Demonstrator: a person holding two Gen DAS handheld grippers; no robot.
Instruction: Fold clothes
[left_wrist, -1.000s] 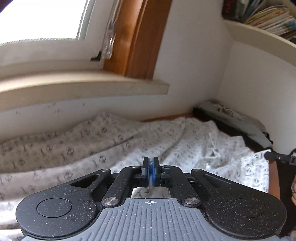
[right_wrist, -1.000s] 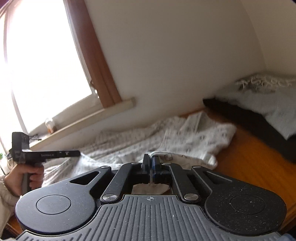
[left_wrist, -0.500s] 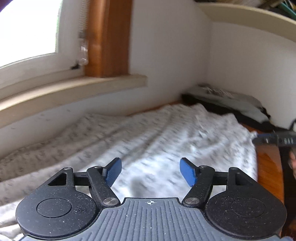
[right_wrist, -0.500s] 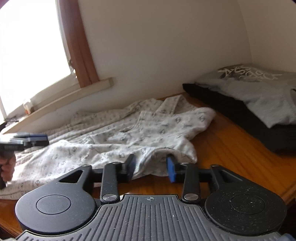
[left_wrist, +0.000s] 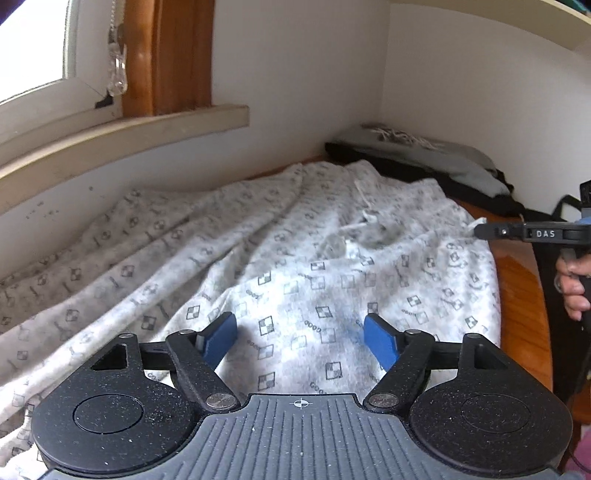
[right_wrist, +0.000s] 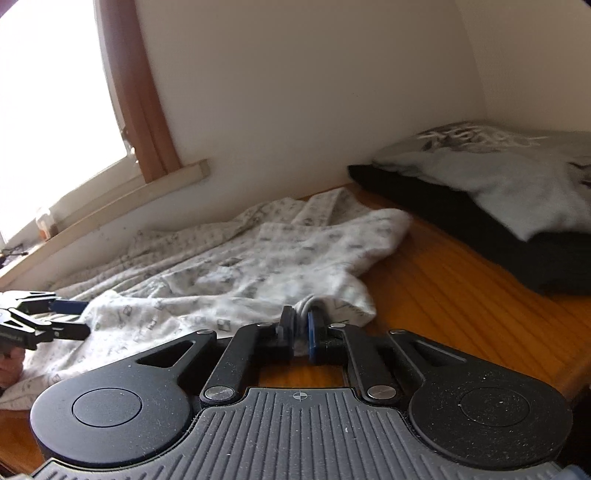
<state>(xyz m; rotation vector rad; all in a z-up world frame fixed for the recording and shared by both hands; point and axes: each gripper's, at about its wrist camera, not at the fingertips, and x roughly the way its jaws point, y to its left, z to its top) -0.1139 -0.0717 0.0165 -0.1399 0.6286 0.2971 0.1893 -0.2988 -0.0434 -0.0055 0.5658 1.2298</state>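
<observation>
Wooden table (right_wrist: 461, 295) under rumpled printed garment (left_wrist: 295, 266).

The right tongs (left_wrist: 532, 233), seen side-on at the right edge of the left wrist view, carry "DAS" in white letters on the black body. The pale patterned garment (left_wrist: 295, 288) repeats small dark print reading "GOOD" beside its checkered squares. The print on the grey folded garment (right_wrist: 480, 134) cannot be read.

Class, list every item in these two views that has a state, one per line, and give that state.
Left hand-held gripper: open, holding nothing.
Right hand-held gripper: shut on garment hem.
White patterned cotton garment: spread out, wrinkled.
Grey printed top: lying on black clothing.
</observation>
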